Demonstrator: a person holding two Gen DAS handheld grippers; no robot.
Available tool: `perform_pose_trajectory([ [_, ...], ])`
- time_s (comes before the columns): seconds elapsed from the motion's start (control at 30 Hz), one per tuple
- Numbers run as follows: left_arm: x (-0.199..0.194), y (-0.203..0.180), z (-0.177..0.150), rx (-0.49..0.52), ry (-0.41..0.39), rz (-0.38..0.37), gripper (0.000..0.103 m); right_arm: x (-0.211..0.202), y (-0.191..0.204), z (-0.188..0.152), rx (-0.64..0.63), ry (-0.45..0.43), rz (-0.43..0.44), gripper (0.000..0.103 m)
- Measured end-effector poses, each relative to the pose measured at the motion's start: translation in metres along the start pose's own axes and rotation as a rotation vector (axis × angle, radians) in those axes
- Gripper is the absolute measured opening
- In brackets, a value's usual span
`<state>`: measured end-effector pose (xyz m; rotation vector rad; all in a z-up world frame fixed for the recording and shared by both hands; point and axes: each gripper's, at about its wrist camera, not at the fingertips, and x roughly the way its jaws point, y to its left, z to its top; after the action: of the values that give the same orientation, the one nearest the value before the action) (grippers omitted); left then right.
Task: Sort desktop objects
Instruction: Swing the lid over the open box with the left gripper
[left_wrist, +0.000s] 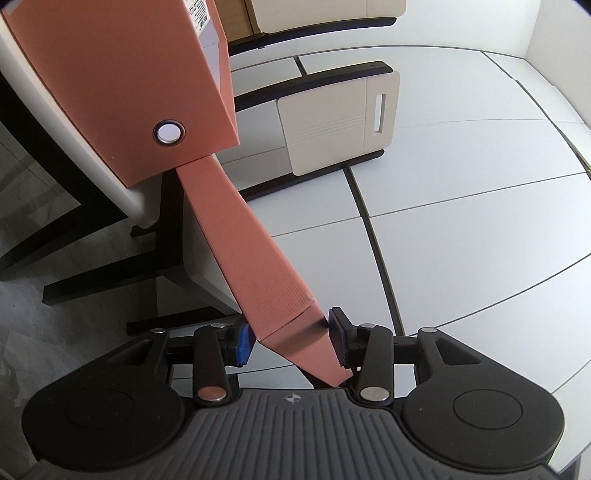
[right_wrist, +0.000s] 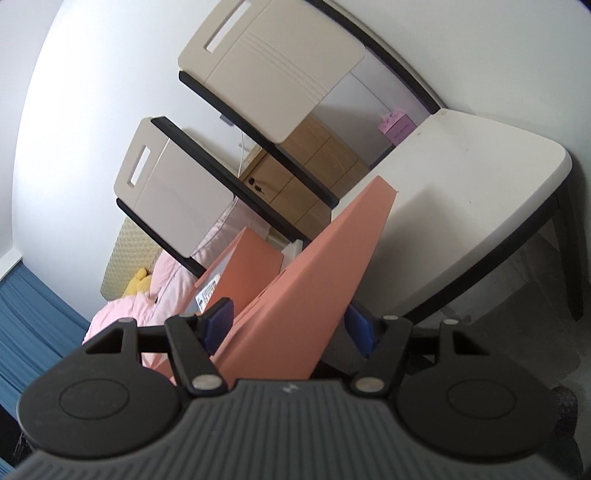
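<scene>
Your left gripper (left_wrist: 291, 341) has its fingers clenched on the salmon box's (left_wrist: 122, 81) open flap (left_wrist: 255, 258); your right gripper (right_wrist: 286, 325) seemingly grips another panel (right_wrist: 314, 295), the box held above a chair seat (right_wrist: 461, 206).

Count, left wrist view: one salmon-pink file box (left_wrist: 122, 85) with one metal-ringed finger hole (left_wrist: 169, 132) and one hanging flap (left_wrist: 255, 266); one tool (left_wrist: 291, 338).

Right wrist view: two cream chair backs (right_wrist: 273, 62) (right_wrist: 173, 199), one cream chair seat (right_wrist: 461, 206), one tool (right_wrist: 290, 326), one purple box (right_wrist: 396, 125), one yellow plush toy (right_wrist: 138, 284).
</scene>
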<state>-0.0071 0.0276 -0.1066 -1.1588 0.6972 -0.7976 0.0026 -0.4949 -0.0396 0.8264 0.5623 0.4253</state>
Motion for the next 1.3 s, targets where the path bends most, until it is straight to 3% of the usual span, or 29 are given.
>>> perform_pose_trajectory([
  [0.57, 0.000, -0.040, 0.020, 0.153, -0.047, 0.028, 0.048, -0.011, 0.017, -0.001, -0.040, -0.129, 0.056, 0.067],
  [0.77, -0.011, -0.052, 0.044, 0.221, -0.111, 0.038, 0.050, 0.007, 0.033, 0.002, -0.062, -0.191, 0.093, 0.067],
  [1.0, -0.051, -0.057, 0.081, 0.274, -0.269, 0.068, 0.050, 0.068, 0.067, 0.004, -0.118, -0.177, 0.143, 0.067],
  [1.3, -0.104, -0.064, 0.127, 0.350, -0.493, 0.193, 0.050, 0.198, 0.106, 0.001, -0.086, -0.061, 0.209, 0.066],
])
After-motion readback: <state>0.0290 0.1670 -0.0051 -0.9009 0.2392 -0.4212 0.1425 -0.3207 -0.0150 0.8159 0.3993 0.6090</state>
